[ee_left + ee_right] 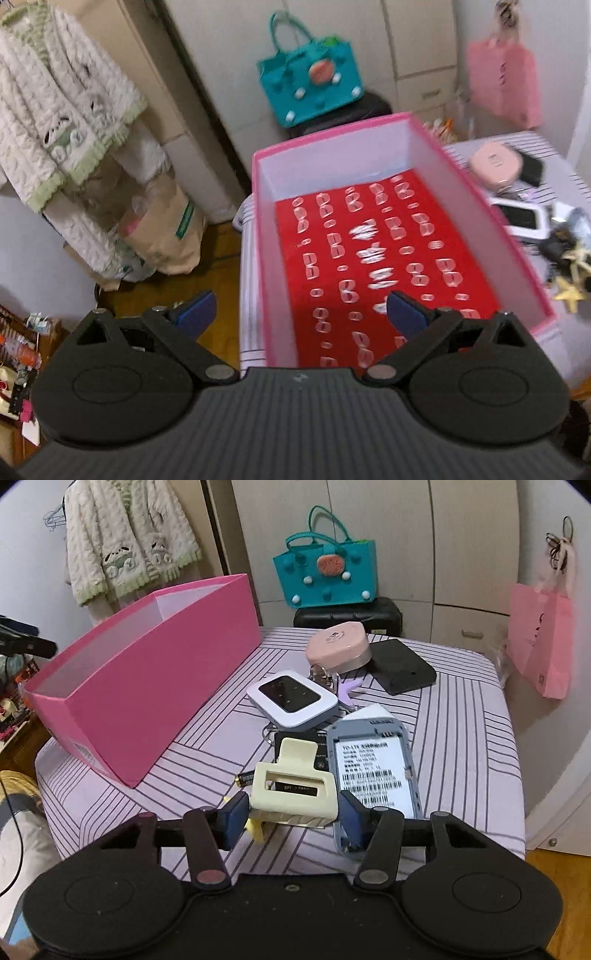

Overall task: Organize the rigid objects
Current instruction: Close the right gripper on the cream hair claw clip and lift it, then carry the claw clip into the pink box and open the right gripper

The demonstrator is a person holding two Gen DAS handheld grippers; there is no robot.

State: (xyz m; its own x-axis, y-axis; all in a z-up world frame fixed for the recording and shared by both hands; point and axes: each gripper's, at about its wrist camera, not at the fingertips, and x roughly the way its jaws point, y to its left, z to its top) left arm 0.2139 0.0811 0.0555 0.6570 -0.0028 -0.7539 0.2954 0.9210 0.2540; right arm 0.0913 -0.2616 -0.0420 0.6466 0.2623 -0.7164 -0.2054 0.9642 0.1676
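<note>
A pink box (480, 206) with a red patterned bottom stands on the striped table; it also shows in the right wrist view (147, 686) at the left. My left gripper (301, 314) is open and empty, above the box's near end. My right gripper (293, 814) is shut on a cream hair claw clip (295, 790), its blue pads touching both sides. Behind it lie a grey-backed device with a barcode label (373, 771), a white pocket router (291, 699), a pink round case (338, 646) and a black flat case (402, 666).
The striped table cover (461, 738) ends at the right and near edges. A teal bag (325, 568) sits on a black case behind the table. A pink bag (543, 638) hangs on the right wall. A cream cardigan (55, 122) hangs at the left.
</note>
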